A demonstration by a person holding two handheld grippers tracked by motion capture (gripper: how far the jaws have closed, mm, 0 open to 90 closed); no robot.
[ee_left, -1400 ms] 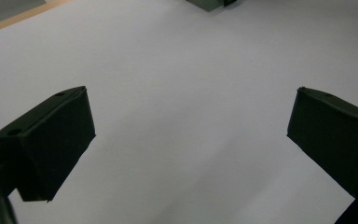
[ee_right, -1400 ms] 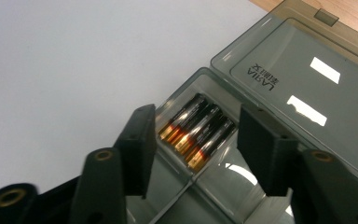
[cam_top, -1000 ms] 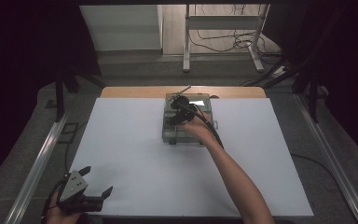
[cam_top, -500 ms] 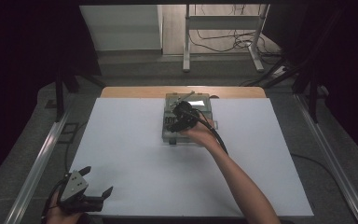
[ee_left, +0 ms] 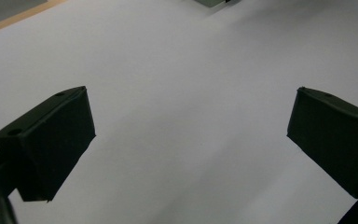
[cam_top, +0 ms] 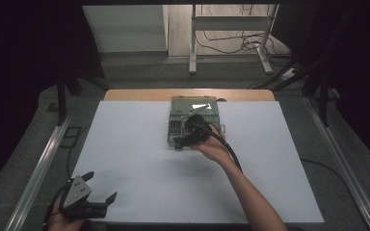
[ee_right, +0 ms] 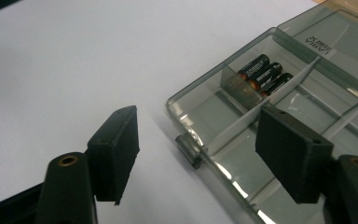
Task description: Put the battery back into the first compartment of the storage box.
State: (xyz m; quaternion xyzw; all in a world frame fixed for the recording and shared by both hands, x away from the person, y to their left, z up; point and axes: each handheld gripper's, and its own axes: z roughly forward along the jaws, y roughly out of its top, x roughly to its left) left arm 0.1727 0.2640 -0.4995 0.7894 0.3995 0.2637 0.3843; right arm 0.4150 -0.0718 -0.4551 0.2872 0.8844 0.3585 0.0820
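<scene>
A clear grey compartment box [cam_top: 192, 108] lies open at the far middle of the white sheet. One of its compartments holds three black batteries [ee_right: 261, 73]. My right gripper [cam_top: 180, 140] hovers at the box's near left corner. In the right gripper view its jaws have just been opening and stand apart [ee_right: 200, 154]. They straddle the box's front wall and latch [ee_right: 189, 148] without pressing on them. My left gripper [cam_top: 99, 186] rests at the sheet's near left corner. Its jaws are spread wide over bare sheet [ee_left: 191, 140], with nothing between them.
The white sheet [cam_top: 139, 159] covers most of a wooden table whose far edge [cam_top: 139, 94] shows. Metal rails [cam_top: 43, 163] run along both sides. A stand and cables [cam_top: 231, 43] sit on the floor beyond.
The right hand has drawn back from over the middle of the box to its near edge, toward the person. The left gripper has stayed put.
</scene>
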